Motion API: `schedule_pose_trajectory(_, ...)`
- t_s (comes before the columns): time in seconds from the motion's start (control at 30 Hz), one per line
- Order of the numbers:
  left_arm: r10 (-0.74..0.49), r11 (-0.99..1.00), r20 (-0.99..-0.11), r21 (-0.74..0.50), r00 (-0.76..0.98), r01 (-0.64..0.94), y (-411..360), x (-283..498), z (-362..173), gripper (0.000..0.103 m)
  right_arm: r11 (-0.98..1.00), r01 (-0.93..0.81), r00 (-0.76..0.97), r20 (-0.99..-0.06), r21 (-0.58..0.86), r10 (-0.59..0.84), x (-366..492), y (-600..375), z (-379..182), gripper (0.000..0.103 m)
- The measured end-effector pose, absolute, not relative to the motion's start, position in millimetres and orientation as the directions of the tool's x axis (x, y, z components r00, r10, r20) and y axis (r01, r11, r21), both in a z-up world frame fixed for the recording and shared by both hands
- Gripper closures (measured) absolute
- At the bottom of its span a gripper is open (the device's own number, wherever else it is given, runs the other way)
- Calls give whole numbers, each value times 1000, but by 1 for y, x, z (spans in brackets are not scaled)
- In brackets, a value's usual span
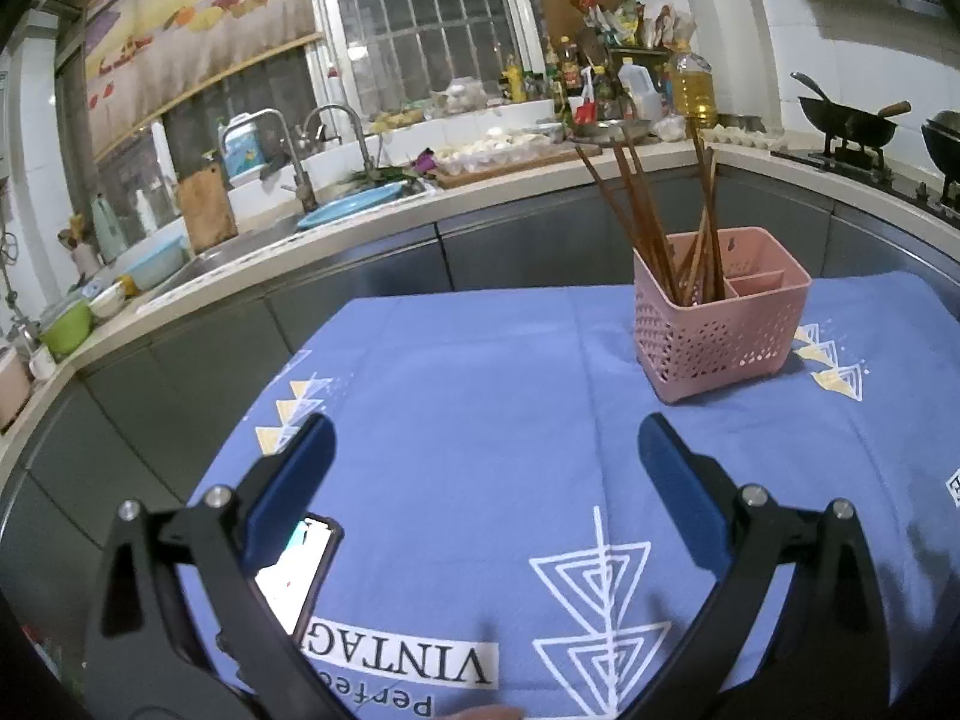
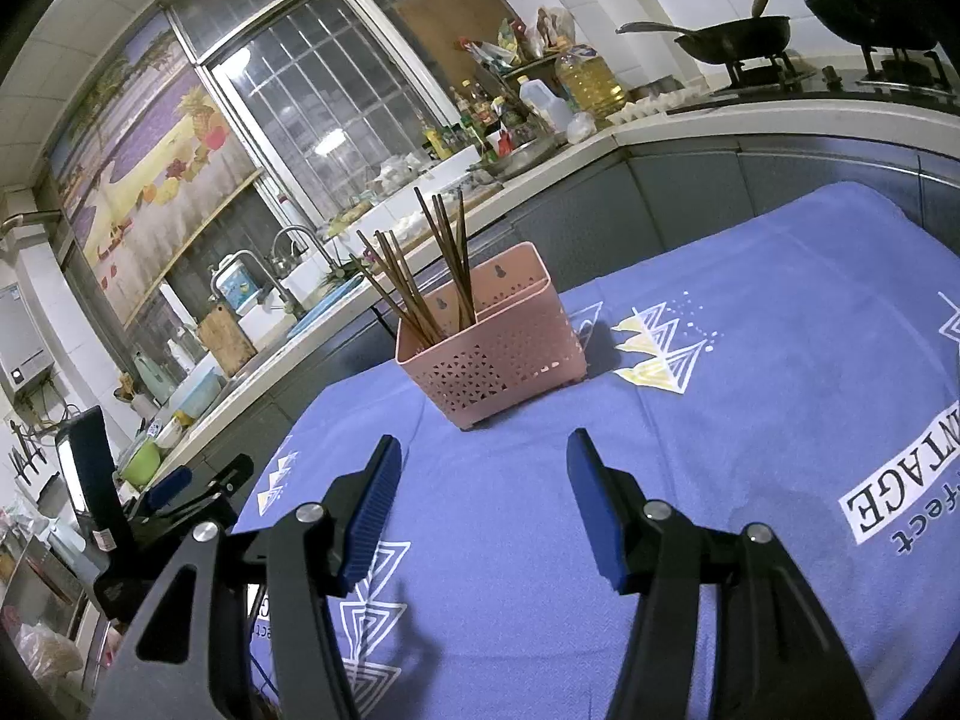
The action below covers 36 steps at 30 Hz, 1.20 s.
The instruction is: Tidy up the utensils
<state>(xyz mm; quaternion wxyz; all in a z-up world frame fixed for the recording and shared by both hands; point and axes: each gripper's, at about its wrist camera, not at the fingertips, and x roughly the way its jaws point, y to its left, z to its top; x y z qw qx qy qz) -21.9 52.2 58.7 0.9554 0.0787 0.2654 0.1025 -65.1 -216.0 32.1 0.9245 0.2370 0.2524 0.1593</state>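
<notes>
A pink perforated utensil basket [image 1: 717, 333] stands on the blue cloth at the far right of the table; it also shows in the right wrist view [image 2: 498, 354]. Several brown chopsticks [image 1: 654, 222] stand upright in its left compartment, also seen in the right wrist view [image 2: 420, 276]. Its small right compartments look empty. My left gripper [image 1: 486, 450] is open and empty, well short of the basket. My right gripper [image 2: 483, 468] is open and empty, just in front of the basket. The left gripper's body shows at the left edge of the right wrist view [image 2: 174, 492].
The table carries a blue printed cloth [image 1: 480, 396]. A lit phone [image 1: 300, 564] lies on it by my left finger. Behind runs a kitchen counter [image 1: 336, 222] with a sink, bowls, bottles and woks [image 2: 738, 39] on a stove.
</notes>
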Motion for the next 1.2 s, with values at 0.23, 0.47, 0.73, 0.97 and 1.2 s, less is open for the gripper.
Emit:
schedule_pose_trajectory(0.23,223,971,-492,185,842,-149,54,-21,59,6,837,-173,822,-392,520,414,-66,-216,32,45)
schedule_pose_trajectory(0.47,205,975,-505,177,839,-132,52,-20,58,6,836,-173,821,-392,520,414,-66,-216,32,45)
schedule_pose_trajectory(0.73,206,975,-509,178,836,-132,50,-21,56,6,836,-171,821,-393,522,414,-66,-216,32,45)
schedule_pose_trajectory(0.97,204,976,-510,176,836,-131,50,-21,55,6,835,-171,821,-393,523,414,-66,-217,33,45)
schedule_pose_trajectory(1.2,208,975,-520,175,829,-135,50,-19,50,6,835,-170,821,-394,523,414,-66,-217,33,45)
